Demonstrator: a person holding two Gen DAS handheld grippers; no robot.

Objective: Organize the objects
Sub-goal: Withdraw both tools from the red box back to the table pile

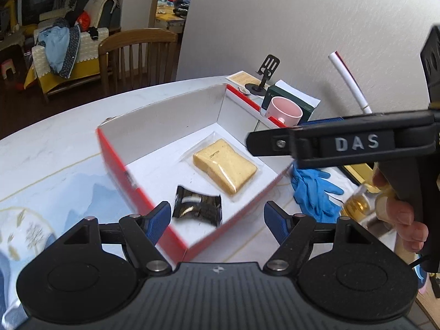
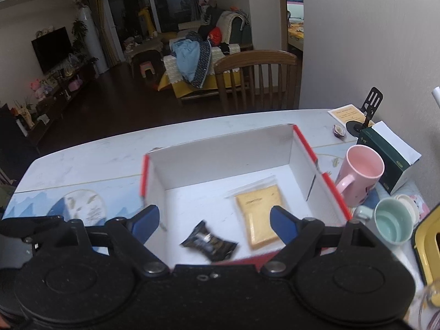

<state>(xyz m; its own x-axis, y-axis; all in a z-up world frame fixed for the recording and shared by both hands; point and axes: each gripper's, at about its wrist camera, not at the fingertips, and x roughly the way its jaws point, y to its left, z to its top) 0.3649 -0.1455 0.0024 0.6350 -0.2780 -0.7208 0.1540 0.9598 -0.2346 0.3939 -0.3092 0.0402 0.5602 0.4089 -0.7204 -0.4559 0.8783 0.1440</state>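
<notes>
Holding the left gripper above the near corner of the red-and-white box, tilting it downward, keeping its blue pads wide apart and gripping nothing. Framing only the black snack packet in the gap, and that lying loose on the box floor well below.

Keeping the right gripper just to the right, likewise angled down over the near wall of the box, jaws spread broadly and pinching nothing either.

Reading the two things in the box as already sorted. The packet is sitting near and left on the white floor, and the sealed yellow slice is lying flat a little farther in, close to the right wall. Neither is touching the other. Probably laying them flat and apart so that the open floor at the far left stays free for more.

Leaving the rest outside on the table for now:
- the pink mug, standing upright just beyond the right wall of the box
- the pale green cup, nearer and to the right of the mug
- the blue glove, crumpled beside the near right corner of the box
- the dark green carton and the black phone stand, sitting far right against the wall

Judging the wide jaws as readiness for a bulkier pick, most likely among the things at the right.
</notes>
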